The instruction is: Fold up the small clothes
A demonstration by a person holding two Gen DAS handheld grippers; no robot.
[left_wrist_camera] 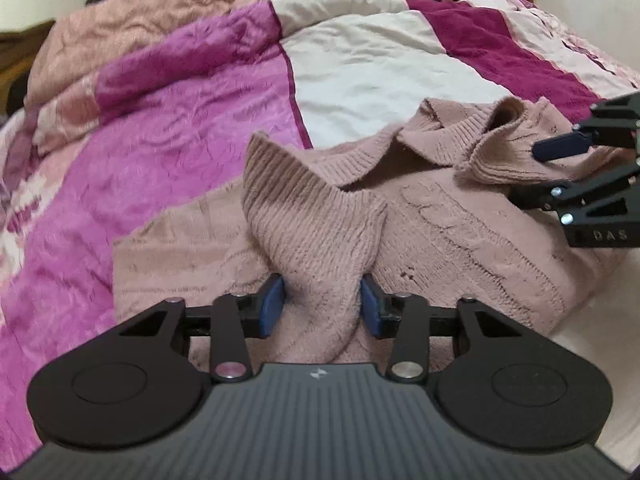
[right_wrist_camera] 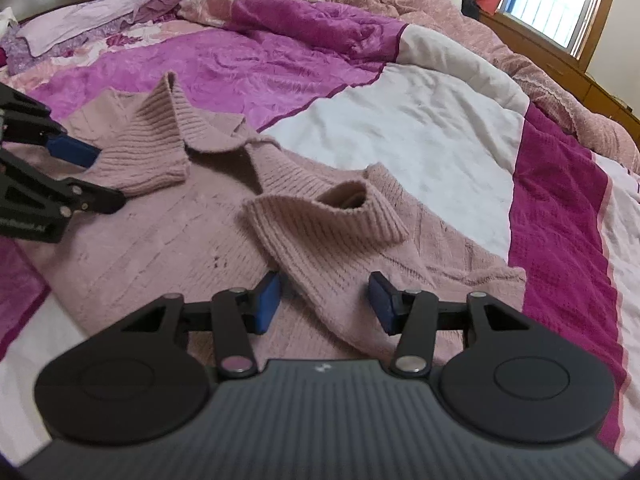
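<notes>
The left gripper (left_wrist_camera: 322, 306) is clamped on one ribbed sleeve (left_wrist_camera: 316, 216) of the pink sweater (left_wrist_camera: 460, 240). The right gripper (right_wrist_camera: 325, 300) is released, its pads straddling the other sleeve (right_wrist_camera: 320, 236). The sweater lies flat on the bedspread (right_wrist_camera: 420, 132).

A bed (right_wrist_camera: 440, 128) covered by a rumpled purple, magenta and white patchwork quilt (left_wrist_camera: 180, 128) carries a dusty-pink knit sweater (right_wrist_camera: 168, 240) spread flat near its front edge, with a pink blanket (left_wrist_camera: 160, 12) heaped along the far side.
</notes>
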